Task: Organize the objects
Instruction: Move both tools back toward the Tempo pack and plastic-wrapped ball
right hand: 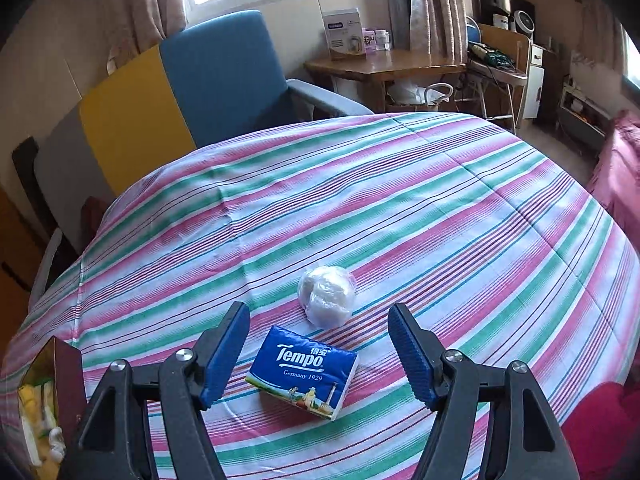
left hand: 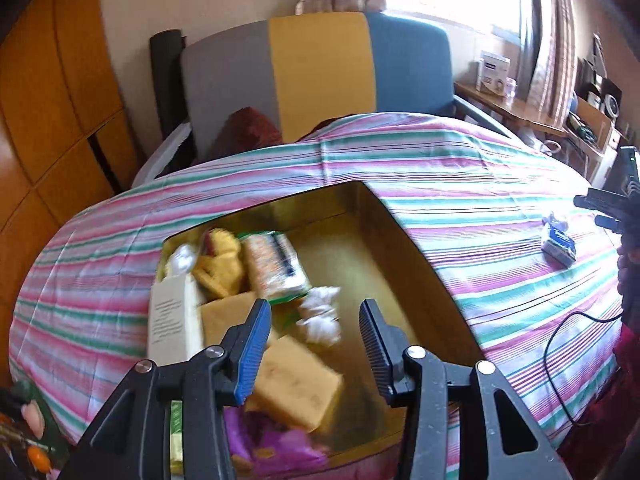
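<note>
A gold-lined open box lies on the striped bedspread and holds several items: a yellow sponge block, white wrapped pieces, a snack pack and a white carton. My left gripper hovers open above the box, nothing between its fingers. In the right wrist view a blue Tempo tissue pack lies on the bedspread, a clear-wrapped white ball just behind it. My right gripper stands open over the pack, not touching it. The right gripper also shows at the left view's edge.
A grey, yellow and blue headboard stands behind the bed. A wooden side table with a box and bottles is at the back right. A black cable trails over the bedspread. The box's corner shows at lower left.
</note>
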